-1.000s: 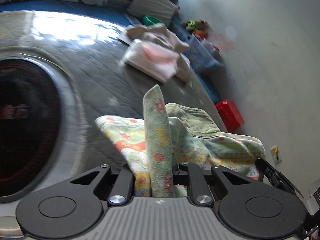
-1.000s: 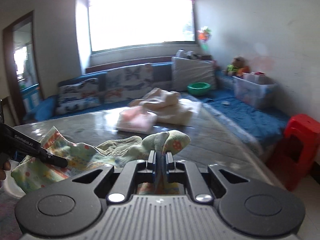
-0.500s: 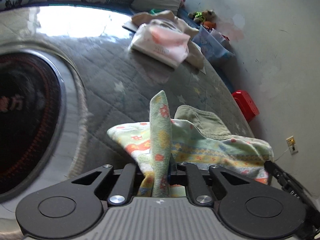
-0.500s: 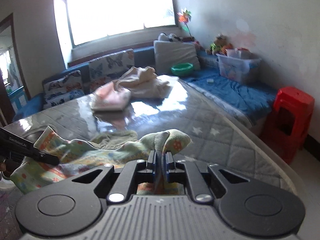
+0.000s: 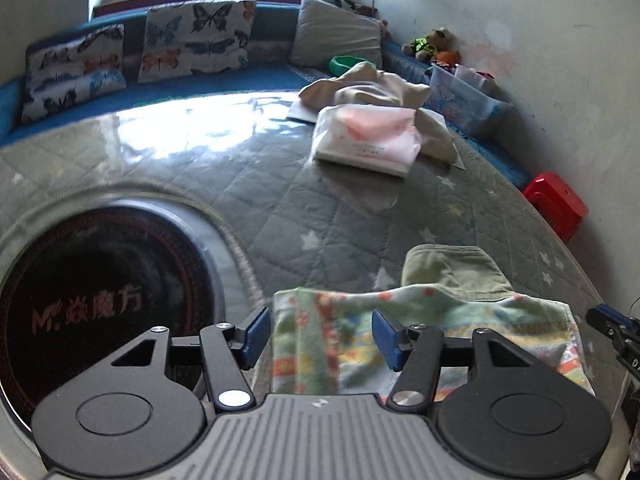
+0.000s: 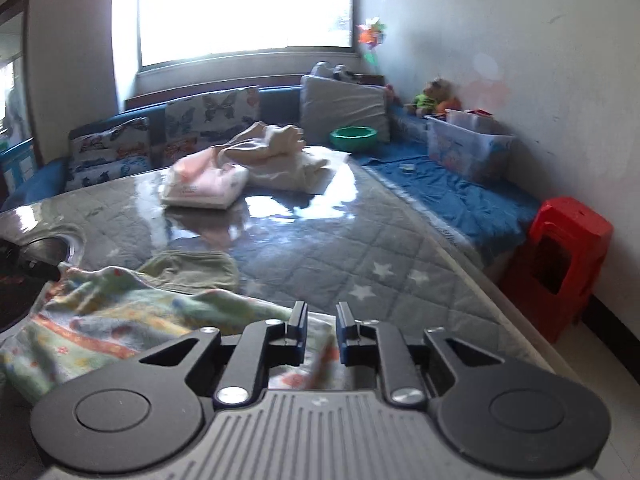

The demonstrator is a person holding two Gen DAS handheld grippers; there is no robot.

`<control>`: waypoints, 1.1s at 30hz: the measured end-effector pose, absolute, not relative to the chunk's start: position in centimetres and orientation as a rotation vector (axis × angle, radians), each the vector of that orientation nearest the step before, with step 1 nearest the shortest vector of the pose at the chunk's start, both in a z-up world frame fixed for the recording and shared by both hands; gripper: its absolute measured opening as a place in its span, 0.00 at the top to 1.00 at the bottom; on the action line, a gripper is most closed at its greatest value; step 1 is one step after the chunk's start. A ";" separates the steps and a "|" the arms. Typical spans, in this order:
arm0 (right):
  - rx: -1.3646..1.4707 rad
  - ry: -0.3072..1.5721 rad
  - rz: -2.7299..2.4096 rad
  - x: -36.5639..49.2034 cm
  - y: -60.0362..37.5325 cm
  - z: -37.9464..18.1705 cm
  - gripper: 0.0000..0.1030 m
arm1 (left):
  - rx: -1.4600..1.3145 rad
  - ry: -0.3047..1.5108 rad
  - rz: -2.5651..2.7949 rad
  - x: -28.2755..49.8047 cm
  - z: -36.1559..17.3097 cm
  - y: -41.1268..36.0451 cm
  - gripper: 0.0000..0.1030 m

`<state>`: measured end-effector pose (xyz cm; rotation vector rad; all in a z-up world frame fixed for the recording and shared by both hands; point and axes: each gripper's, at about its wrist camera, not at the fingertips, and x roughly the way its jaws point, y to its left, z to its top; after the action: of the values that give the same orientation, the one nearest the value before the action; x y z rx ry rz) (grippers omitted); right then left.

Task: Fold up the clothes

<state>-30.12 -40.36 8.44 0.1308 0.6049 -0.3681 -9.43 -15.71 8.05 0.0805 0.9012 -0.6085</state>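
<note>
A green garment with a colourful print [image 5: 440,328] lies flat on the quilted table [image 5: 320,208], an olive part [image 5: 452,268] showing at its far edge. My left gripper [image 5: 322,336] is open, its blue-padded fingers [image 5: 256,334] apart over the garment's left end and gripping nothing. In the right wrist view the same garment [image 6: 120,320] spreads out to the left. My right gripper [image 6: 322,330] is open by a narrow gap above the garment's right end, which shows blurred below the fingers.
A folded pink and white stack [image 5: 368,140] and a beige heap [image 5: 368,84] sit at the far side of the table. A round black disc [image 5: 92,304] is set in the table at left. A red stool [image 6: 560,256], a plastic bin [image 6: 468,144] and a green bowl [image 6: 354,136] lie to the right.
Both grippers were shut on upright folds of the printed garment; now both have opened and the garment has dropped flat on the table. Both cameras tilted up toward the window.
</note>
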 end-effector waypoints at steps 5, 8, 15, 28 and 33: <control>0.112 0.647 -0.304 -27.5 -39.1 7.4 0.80 | 0.156 0.902 -0.661 -10.5 7.1 -19.5 0.43; 0.135 0.684 -0.289 -26.2 -39.0 6.1 0.80 | 0.190 0.918 -0.658 -10.8 6.0 -21.2 0.43; 0.144 0.711 -0.306 -25.8 -38.6 5.3 0.72 | 0.245 0.906 -0.647 -11.2 5.1 -22.1 0.41; 0.215 0.711 -0.279 -29.2 -35.4 6.6 0.46 | 0.283 0.839 -0.632 -15.0 6.1 -20.0 0.03; 0.230 0.705 -0.273 -30.1 -34.4 6.8 0.42 | 0.307 0.817 -0.624 -16.6 6.3 -19.2 0.00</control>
<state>-30.05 -34.43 6.78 0.2296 0.7051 -0.2726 -16.58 -19.20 6.28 0.3070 0.8168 -0.6237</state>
